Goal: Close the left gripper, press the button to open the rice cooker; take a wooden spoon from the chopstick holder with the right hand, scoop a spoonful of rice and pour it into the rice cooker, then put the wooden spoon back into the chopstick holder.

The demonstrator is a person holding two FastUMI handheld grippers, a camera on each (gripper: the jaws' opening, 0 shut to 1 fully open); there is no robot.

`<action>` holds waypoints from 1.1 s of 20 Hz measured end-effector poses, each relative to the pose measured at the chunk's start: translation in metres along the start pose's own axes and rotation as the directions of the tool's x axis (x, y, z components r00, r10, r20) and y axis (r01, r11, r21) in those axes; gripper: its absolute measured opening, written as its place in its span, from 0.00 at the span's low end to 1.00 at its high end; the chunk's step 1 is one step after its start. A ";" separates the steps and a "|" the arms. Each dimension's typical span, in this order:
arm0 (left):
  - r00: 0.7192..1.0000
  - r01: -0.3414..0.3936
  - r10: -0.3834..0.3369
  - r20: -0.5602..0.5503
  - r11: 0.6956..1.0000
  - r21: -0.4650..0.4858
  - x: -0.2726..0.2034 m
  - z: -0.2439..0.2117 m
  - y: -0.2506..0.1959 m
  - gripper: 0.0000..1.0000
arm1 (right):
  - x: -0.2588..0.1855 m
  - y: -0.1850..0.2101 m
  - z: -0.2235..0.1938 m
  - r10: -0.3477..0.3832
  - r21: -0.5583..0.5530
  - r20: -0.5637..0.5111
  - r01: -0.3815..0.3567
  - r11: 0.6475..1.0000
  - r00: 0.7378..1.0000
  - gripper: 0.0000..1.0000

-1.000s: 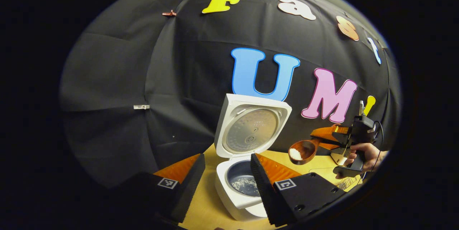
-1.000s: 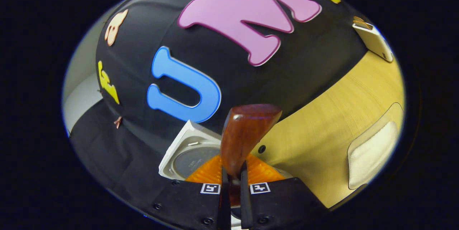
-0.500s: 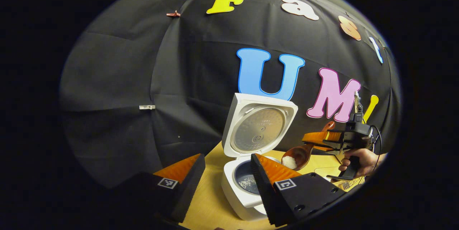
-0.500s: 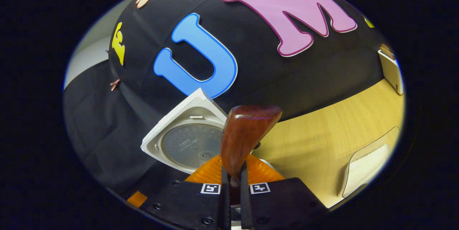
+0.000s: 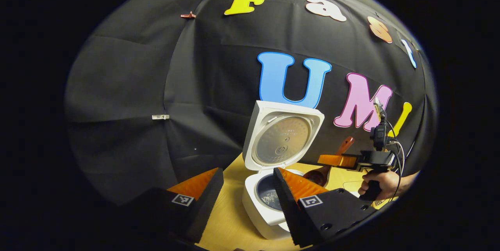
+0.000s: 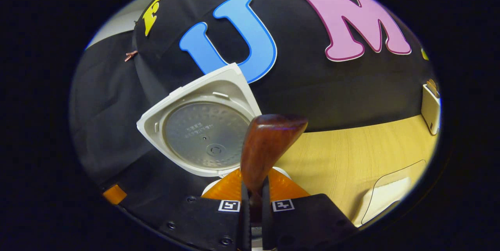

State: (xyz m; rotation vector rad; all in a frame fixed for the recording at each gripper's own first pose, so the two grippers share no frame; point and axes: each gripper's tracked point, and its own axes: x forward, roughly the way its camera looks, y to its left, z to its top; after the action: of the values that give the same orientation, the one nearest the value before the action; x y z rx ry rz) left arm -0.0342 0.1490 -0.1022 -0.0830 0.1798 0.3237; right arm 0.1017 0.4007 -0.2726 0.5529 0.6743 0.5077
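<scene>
left gripper (image 5: 248, 182) fingers stand spread wide, holding nothing, with the open rice cooker (image 5: 269, 204) on the table (image 5: 228, 219) between them. its raised lid (image 5: 282, 138) carries tiny print, too small to read. farther right, the right gripper (image 6: 253, 204) pinches the wooden spoon (image 6: 267, 145) near the pot, gripped by a hand (image 5: 381, 184).

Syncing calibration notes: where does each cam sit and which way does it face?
Left gripper view: rides the open left gripper, facing the open rice cooker; a hand holds the right gripper.
Right gripper view: rides the right gripper, shut on the wooden spoon, facing the lid.
Shared: cooker, spoon.
</scene>
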 end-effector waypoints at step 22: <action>1.000 -0.010 0.010 0.001 1.000 0.008 -0.003 -0.001 0.003 0.83 | -0.010 0.073 -0.028 0.144 -0.743 0.005 -0.093 0.662 0.990 0.15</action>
State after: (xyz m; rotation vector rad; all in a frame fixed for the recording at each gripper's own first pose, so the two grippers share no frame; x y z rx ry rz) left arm -0.0378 0.1506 -0.1032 -0.0740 0.1804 0.3327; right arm 0.0567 0.4574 -0.2412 -0.1761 0.3120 0.8308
